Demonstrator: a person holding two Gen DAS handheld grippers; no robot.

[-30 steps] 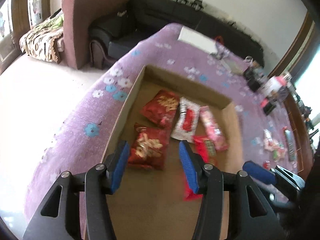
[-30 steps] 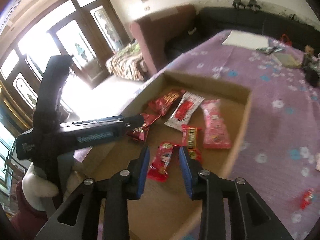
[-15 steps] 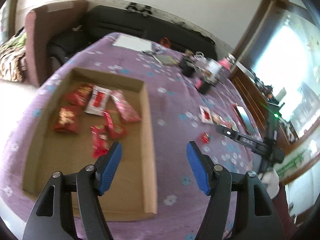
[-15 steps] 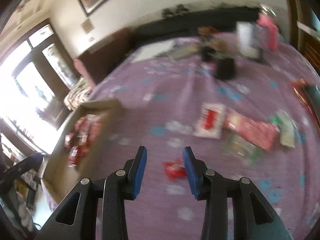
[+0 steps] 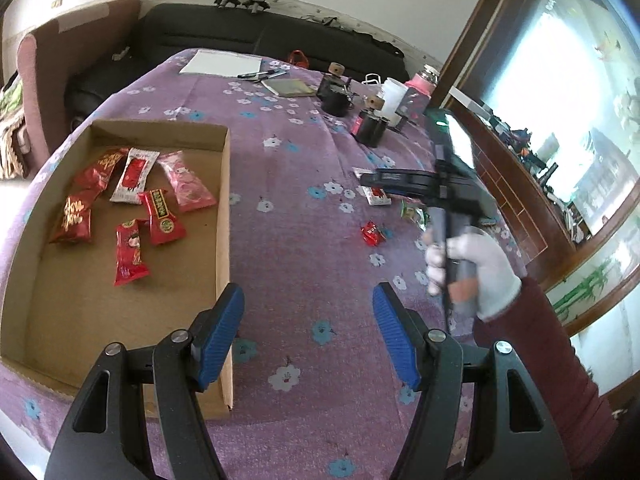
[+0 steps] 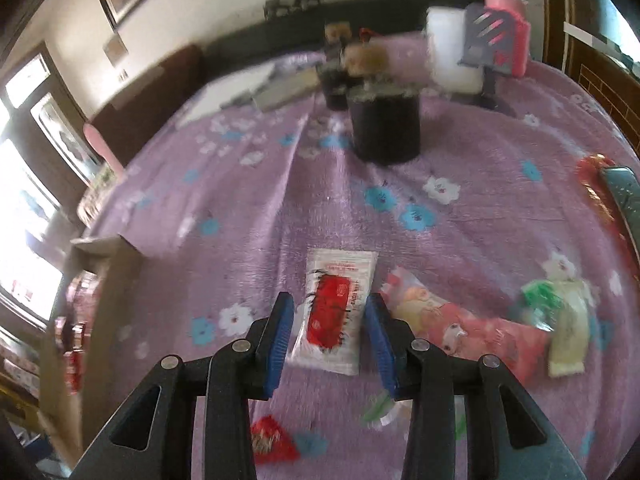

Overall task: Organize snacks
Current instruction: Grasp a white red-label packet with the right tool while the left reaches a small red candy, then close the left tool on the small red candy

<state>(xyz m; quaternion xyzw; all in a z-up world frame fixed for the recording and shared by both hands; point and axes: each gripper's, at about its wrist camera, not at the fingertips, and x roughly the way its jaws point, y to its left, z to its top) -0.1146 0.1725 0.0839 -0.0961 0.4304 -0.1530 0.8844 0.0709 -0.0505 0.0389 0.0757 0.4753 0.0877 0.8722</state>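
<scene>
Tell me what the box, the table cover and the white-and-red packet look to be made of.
Box: corrugated cardboard, matte brown with raw cut edges.
Table cover: soft purple fabric, probably plush, with a faint sheen and printed flowers.
White-and-red packet: likely thin plastic film; glossy, crimped ends.

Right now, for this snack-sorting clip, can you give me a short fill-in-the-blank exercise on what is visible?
1. The cardboard box holds ____ snack packets.
2. The white packet with a red label lies on the ____ floral cloth.
3. The right hand-held gripper frames that packet with its jaws ____.
4. The hand holding the right hand-held gripper wears a ____ glove.

Missing words: six; purple; open; white
</scene>
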